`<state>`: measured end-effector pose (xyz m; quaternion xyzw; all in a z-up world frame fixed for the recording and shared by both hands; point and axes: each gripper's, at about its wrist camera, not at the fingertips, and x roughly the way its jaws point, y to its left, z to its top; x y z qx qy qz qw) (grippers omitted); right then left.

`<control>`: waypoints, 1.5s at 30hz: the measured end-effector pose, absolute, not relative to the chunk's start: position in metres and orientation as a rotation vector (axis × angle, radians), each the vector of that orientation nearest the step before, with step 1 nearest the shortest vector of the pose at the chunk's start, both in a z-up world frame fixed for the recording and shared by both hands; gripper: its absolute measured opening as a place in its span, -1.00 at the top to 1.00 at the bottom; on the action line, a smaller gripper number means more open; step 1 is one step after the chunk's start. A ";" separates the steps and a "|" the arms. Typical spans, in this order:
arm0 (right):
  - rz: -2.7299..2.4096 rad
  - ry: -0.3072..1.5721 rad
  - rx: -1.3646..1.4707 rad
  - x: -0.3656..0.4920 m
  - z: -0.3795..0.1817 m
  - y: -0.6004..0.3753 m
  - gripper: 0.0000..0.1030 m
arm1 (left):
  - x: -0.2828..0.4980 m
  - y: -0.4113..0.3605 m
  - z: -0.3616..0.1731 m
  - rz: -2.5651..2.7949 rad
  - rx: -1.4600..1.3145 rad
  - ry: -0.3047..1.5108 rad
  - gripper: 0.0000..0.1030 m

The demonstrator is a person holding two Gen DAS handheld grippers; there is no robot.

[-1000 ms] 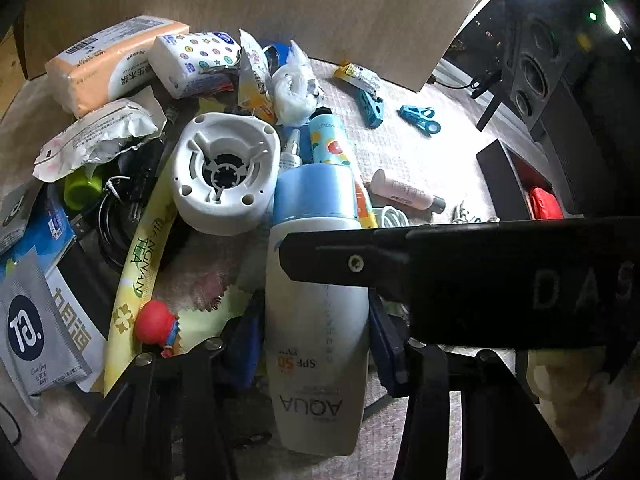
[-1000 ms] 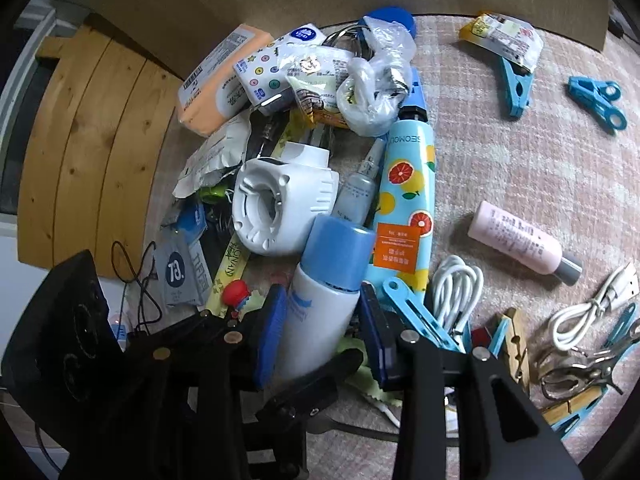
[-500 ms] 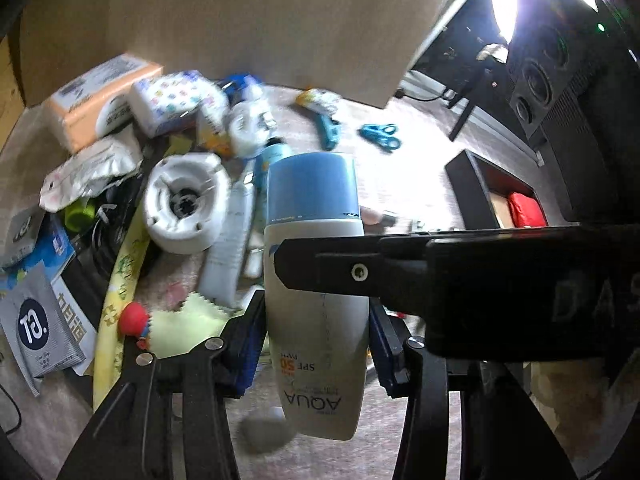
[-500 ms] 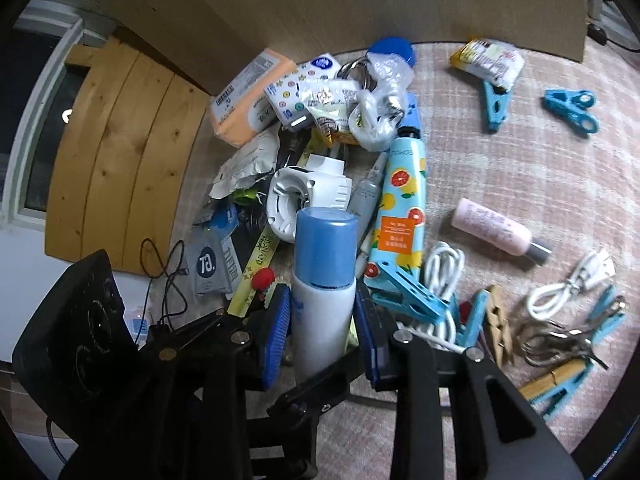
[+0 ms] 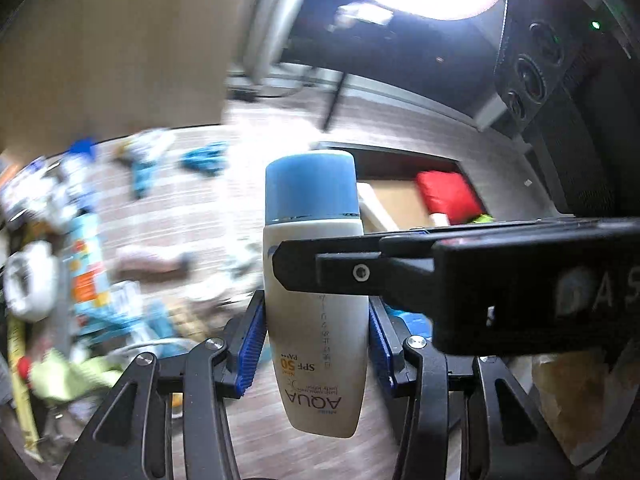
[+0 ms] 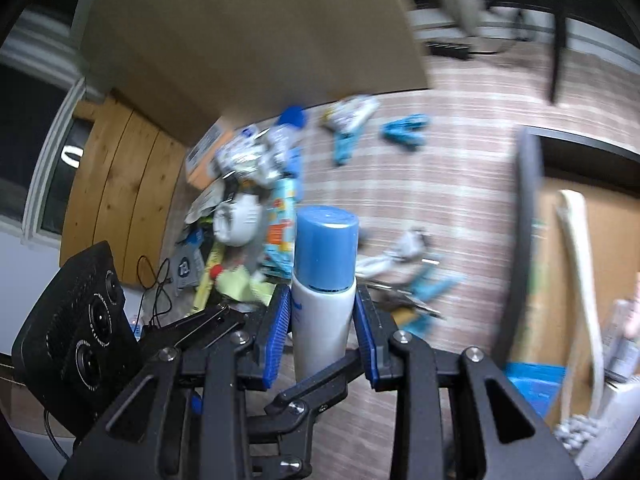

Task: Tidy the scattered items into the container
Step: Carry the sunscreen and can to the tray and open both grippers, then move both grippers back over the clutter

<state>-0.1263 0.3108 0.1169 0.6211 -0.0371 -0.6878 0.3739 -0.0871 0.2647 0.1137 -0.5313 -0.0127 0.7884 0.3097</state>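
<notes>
A white sunscreen bottle (image 5: 310,188) with a blue cap hangs in the air, cap pointing away. My left gripper (image 5: 316,340) is shut on its lower body, blue pads against both sides. In the right wrist view the same bottle (image 6: 324,248) sits between the pads of my right gripper (image 6: 322,332), which is also shut on it. One right finger (image 5: 360,272) crosses in front of the bottle. The dark-walled container (image 5: 400,152) lies just beyond the bottle to the right, with a red item (image 5: 444,196) inside. Its near wall (image 6: 528,220) stands at the right.
The blurred pile stays on the checked cloth at the left: a white round part (image 5: 28,280), a fruit-patterned tube (image 5: 86,264), a pink bottle (image 5: 152,260), blue clips (image 5: 204,160) and cables (image 6: 400,252). A cardboard board (image 6: 240,40) leans behind.
Both grippers have lifted the bottle off the pile and carried it right, toward the container. The pile has slid left in both views and the container has come into view.
</notes>
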 end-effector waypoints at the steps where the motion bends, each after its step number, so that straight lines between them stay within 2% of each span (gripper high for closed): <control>1: -1.776 -0.112 1.598 -0.131 0.119 0.327 0.39 | -0.085 0.278 0.115 2.067 -1.398 -0.022 0.14; 6: -1.860 -0.140 1.620 -0.144 0.129 0.394 0.39 | -0.071 0.340 0.119 1.976 -1.397 0.002 0.14; 8: -1.910 -0.117 1.622 -0.147 0.134 0.412 0.37 | -0.067 0.358 0.121 1.972 -1.411 0.028 0.03; 10: -2.054 -0.045 1.587 -0.149 0.144 0.433 0.09 | -0.060 0.367 0.126 2.000 -1.374 0.077 0.02; 12: -2.101 -0.026 1.557 -0.150 0.149 0.447 -0.02 | -0.055 0.370 0.128 2.011 -1.357 0.109 0.02; 14: -2.105 -0.041 1.552 -0.152 0.151 0.455 -0.03 | -0.053 0.366 0.128 2.016 -1.362 0.119 0.02; 21: -2.085 -0.066 1.540 -0.150 0.146 0.450 -0.03 | -0.061 0.313 0.124 2.109 -1.411 0.088 0.02; 28: -1.991 0.056 1.514 -0.132 0.135 0.406 -0.02 | -0.072 0.224 0.114 2.241 -1.486 0.064 0.02; 33: -1.924 0.160 1.498 -0.113 0.121 0.374 -0.02 | -0.082 0.154 0.104 2.319 -1.586 -0.017 0.02; 39: -1.836 0.184 1.592 -0.105 0.087 0.342 -0.02 | -0.089 0.104 0.090 2.354 -1.655 -0.026 0.05; 41: -1.820 0.183 1.642 -0.105 0.072 0.335 0.01 | -0.091 0.094 0.085 2.350 -1.679 -0.027 0.09; 43: -1.801 0.157 1.691 -0.105 0.060 0.331 0.23 | -0.094 0.085 0.078 2.338 -1.706 -0.023 0.13; 45: -1.794 0.148 1.728 -0.108 0.050 0.327 0.37 | -0.096 0.081 0.073 2.331 -1.721 -0.002 0.19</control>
